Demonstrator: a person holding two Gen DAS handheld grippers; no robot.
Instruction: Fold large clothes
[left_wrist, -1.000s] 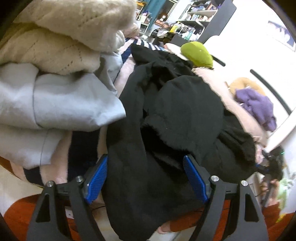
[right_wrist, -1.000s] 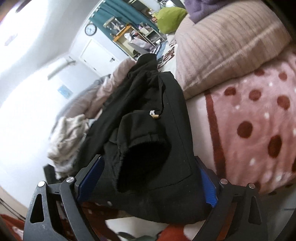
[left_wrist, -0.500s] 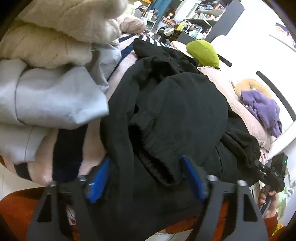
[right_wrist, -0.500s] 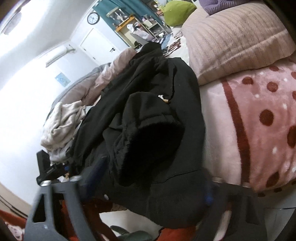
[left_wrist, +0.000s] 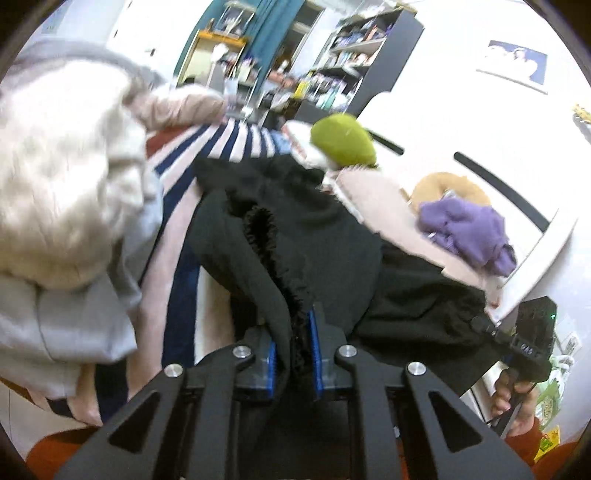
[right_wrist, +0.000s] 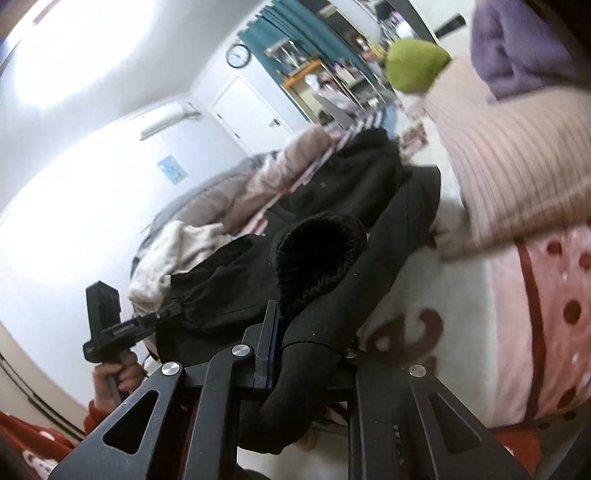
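Two near-edge points of black garment pinched: left gripper clenched on gathered cuff fabric, right gripper clenched on hem fold; jaws just closed, cloth between. Garment spread along bed, likely so edge can be lifted for fold. Beside garment: cream and grey clothes pile; beyond it, green cushion.

Bright, glaring walls; seemingly motion-blurred.
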